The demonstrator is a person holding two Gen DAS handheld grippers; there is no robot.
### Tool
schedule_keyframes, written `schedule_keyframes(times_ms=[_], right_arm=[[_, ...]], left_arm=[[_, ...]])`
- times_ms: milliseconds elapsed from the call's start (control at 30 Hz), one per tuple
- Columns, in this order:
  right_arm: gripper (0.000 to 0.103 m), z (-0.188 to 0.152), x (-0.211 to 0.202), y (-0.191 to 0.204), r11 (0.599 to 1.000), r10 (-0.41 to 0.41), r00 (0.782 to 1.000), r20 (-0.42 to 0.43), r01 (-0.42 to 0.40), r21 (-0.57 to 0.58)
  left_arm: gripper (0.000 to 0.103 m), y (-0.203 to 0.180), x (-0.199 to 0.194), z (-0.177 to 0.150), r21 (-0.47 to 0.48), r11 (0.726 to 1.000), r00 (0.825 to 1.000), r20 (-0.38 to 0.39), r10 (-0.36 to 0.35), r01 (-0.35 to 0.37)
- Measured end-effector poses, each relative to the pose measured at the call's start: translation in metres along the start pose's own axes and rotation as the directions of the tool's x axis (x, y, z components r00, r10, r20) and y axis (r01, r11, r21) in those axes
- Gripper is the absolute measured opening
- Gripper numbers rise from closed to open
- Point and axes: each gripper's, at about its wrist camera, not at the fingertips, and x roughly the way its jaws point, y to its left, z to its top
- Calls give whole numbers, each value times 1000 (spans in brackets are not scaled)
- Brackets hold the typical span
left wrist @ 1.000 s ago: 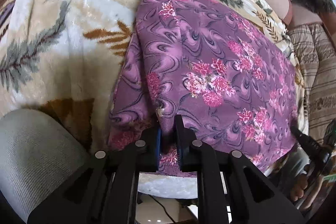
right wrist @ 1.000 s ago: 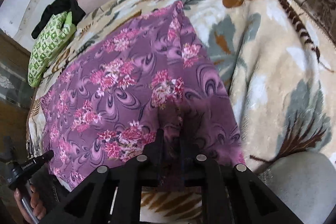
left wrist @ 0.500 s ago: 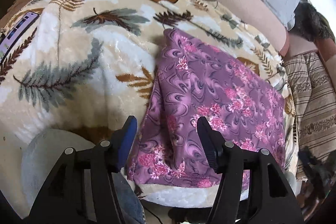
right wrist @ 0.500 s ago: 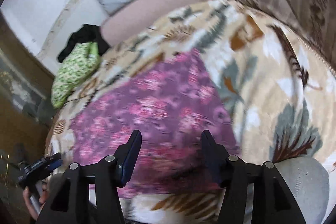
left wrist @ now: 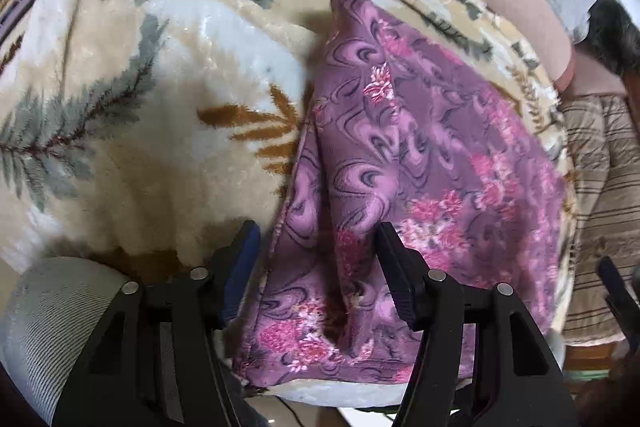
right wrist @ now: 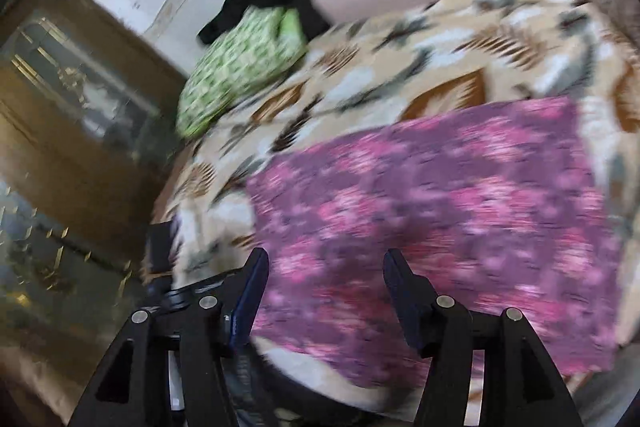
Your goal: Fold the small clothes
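While purple floral garment point(left wrist: 420, 155) lies on blanket point(left wrist: 120, 87), left gripper point(left wrist: 316, 243), right gripper point(right wrist: 324, 271) gape, holding nothing.

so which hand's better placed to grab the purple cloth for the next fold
Left, probably. The left tool is open right over the near hem of the purple floral cloth, straddling a raised fold. The right tool is open too, but its view is motion-blurred.
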Motion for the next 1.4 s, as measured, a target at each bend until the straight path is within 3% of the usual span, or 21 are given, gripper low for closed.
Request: schedule_keyframes(times_ms=[67, 133, 333, 400, 433, 567, 767, 867, 967, 1033, 1067, 1100, 1133, 1233, 1333, 1400], right_arm=[[57, 10, 22, 12, 1000, -7, 999, -48, 6, -24], [57, 18, 41, 23, 999, 7, 995, -97, -11, -43], [57, 51, 105, 50, 996, -4, 970, -243, -17, -82], [57, 61, 129, 59, 995, -9, 956, -294, -22, -101], [57, 64, 141, 63, 993, -19, 947, -319, -18, -113], [57, 72, 189, 75, 993, -25, 900, -434, -28, -115], [57, 77, 236, 98, 985, -97, 847, -523, 6, -173], [57, 75, 259, 109, 966, -197, 810, -552, 64, -252], [57, 67, 282, 116, 938, -293, 756, -585, 109, -329], [56, 60, 290, 123, 907, -353, 735, -579, 117, -404], [54, 57, 291, 126, 885, -390, 732, -559, 130, -447], [43, 55, 291, 126, 868, -421, 728, -542, 151, -472], [34, 54, 289, 127, 853, -448, 725, -523, 170, -494], [16, 56, 273, 123, 853, -444, 746, -497, 181, -490], [14, 65, 239, 121, 881, -379, 808, -451, 165, -444], [14, 72, 197, 118, 911, -302, 865, -400, 139, -388]], left_arm=[[58, 2, 0, 0, -11, 1000, 1000, -6, -25, 25], [50, 1, -2, -1, -15, 999, 999, -6, -41, 41], [50, 9, 2, 2, -63, 993, 994, -32, -102, 100], [35, 11, 0, 2, -75, 991, 994, -24, -108, 106], [11, 12, 1, 1, -78, 989, 991, -31, -128, 125], [10, 12, -1, 1, -91, 979, 982, -23, -187, 184], [9, 18, -13, 3, -117, 952, 959, 36, -282, 284], [9, 13, -18, 3, -87, 947, 950, 57, -306, 311], [9, 10, -26, 5, -68, 936, 936, 96, -338, 345], [9, 9, -30, 5, -62, 929, 928, 112, -356, 364], [9, 8, -30, 5, -61, 931, 930, 113, -351, 359], [9, 6, -29, 5, -58, 933, 932, 106, -347, 354], [9, 5, -29, 5, -55, 934, 932, 104, -347, 353], [8, -5, -35, 2, -16, 942, 936, 125, -330, 335], [8, -28, -56, -7, 80, 948, 933, 168, -317, 308], [8, -54, -77, -14, 152, 938, 921, 195, -338, 312]])
